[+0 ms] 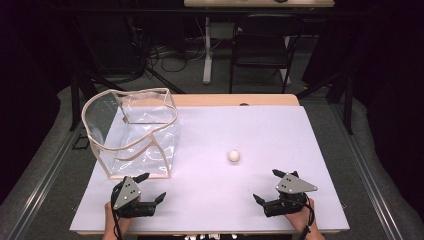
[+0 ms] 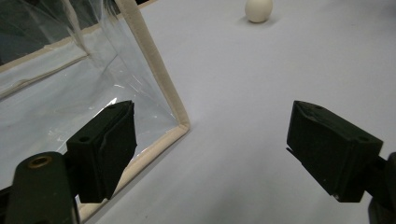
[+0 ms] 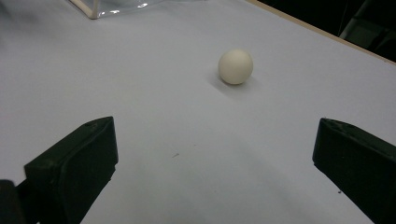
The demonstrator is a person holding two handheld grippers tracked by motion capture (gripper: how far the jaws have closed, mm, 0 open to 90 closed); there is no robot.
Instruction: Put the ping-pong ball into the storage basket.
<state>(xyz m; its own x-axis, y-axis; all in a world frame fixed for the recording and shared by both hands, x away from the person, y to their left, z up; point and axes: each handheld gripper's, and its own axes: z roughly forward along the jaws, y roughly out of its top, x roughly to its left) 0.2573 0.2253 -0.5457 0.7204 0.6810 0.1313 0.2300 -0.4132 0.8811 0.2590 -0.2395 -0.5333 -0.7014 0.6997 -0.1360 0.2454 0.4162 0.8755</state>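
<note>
A small cream ball [image 1: 233, 156] rests on the white table sheet [image 1: 260, 130], right of centre. At the left stands a clear plastic bag [image 1: 135, 132] with a cream fabric rim, upright and with its mouth wide. My left gripper [image 1: 150, 187] hovers open just in front of the bag's near right corner [image 2: 180, 126]; the ball [image 2: 258, 10] lies far ahead of it. My right gripper [image 1: 266, 186] is open near the front right, with the ball [image 3: 235, 66] ahead between its jaws, well short of contact.
A wooden strip of the table [image 1: 235, 99] shows at the far edge. Beyond it stand a black folding chair [image 1: 262, 42] and a white desk leg [image 1: 207, 50] amid floor cables. Dark drapes hang on both sides.
</note>
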